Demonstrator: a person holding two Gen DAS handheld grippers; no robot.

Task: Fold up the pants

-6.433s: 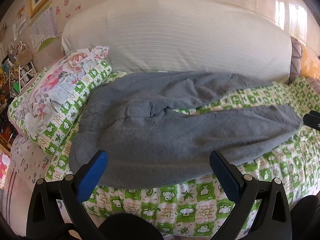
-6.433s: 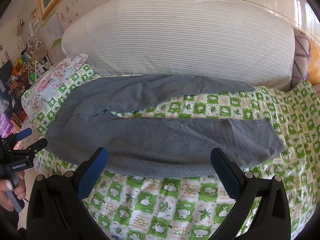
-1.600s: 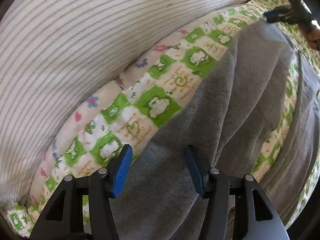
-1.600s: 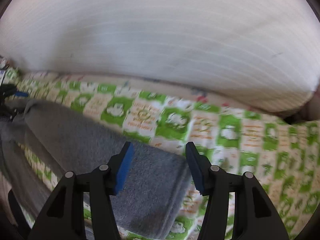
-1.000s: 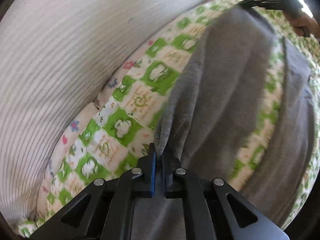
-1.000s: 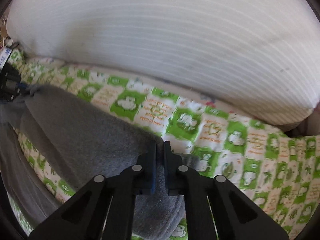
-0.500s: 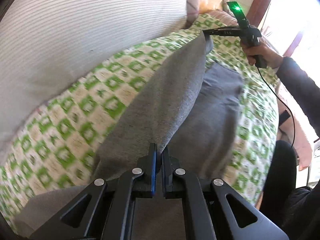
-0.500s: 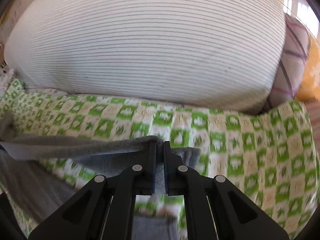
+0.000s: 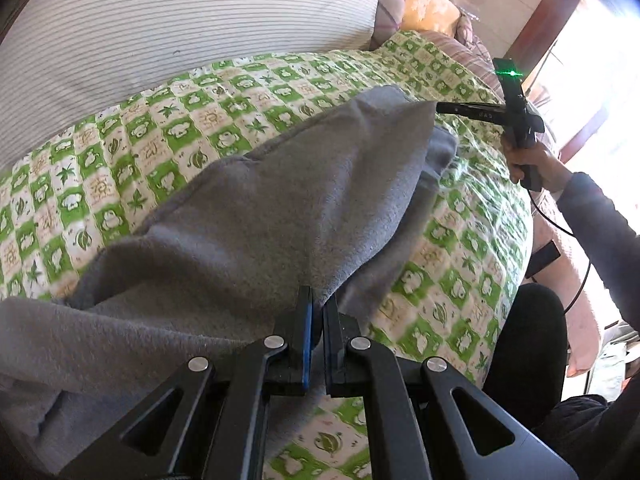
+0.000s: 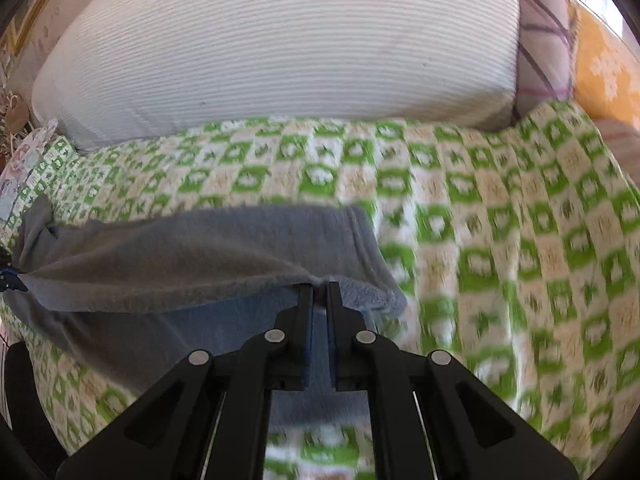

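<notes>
Grey fleece pants (image 9: 280, 200) lie on a green and white checked bed cover (image 9: 160, 136). One leg is lifted and stretched between my two grippers above the other leg. My left gripper (image 9: 316, 300) is shut on the fabric near the waist end. My right gripper (image 10: 318, 286) is shut on the cuff of that leg; in the left wrist view the right gripper (image 9: 444, 107) shows far off, pinching the same cuff. In the right wrist view the pants (image 10: 180, 256) hang taut toward the left gripper (image 10: 8, 278) at the left edge, over the lower leg (image 10: 224, 332).
A large white striped bolster (image 10: 280, 52) runs along the back of the bed. A plaid cushion (image 10: 540, 40) and an orange one (image 10: 604, 52) sit at its right end. A floral pillow (image 10: 20, 164) lies at the left. The person's sleeve (image 9: 600, 232) and dark trouser leg (image 9: 528, 340) stand by the bed's near edge.
Both grippers closed on the far pant leg, raised it off the cover and carried it toward the near side, so it now hangs over the other leg.
</notes>
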